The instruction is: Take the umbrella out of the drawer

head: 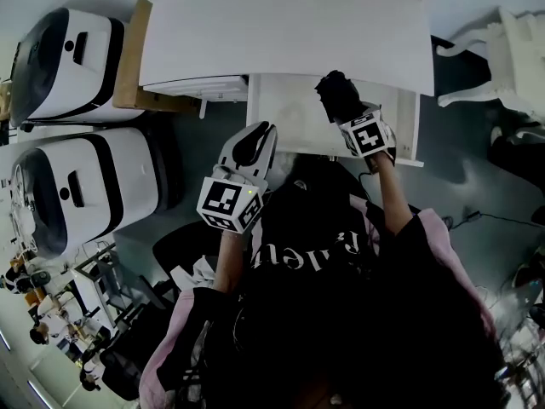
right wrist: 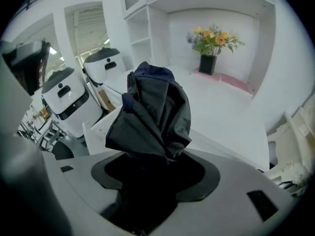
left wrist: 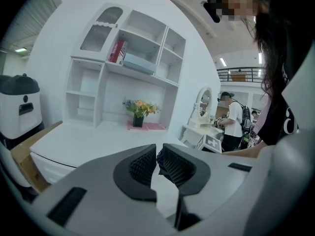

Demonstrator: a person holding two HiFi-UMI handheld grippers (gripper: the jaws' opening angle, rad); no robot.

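Observation:
A dark navy folded umbrella (head: 335, 92) is held above the open white drawer (head: 289, 113) under the desk top (head: 281, 32). My right gripper (head: 347, 116) is shut on its lower end. In the right gripper view the umbrella (right wrist: 153, 112) rises upright out of the jaws of the right gripper (right wrist: 150, 168), its fabric crumpled. My left gripper (head: 255, 136) hovers at the drawer's front left corner. In its own view the left gripper (left wrist: 157, 157) has its ribbed pads (left wrist: 141, 165) almost touching, with nothing between them.
Two white, black-trimmed machines (head: 64, 58) (head: 81, 186) stand on the floor at left beside a brown board (head: 128, 58). A white chair (head: 502, 49) is at right. The desk's hutch holds a flower vase (right wrist: 211, 43). A person (left wrist: 235, 124) stands far off.

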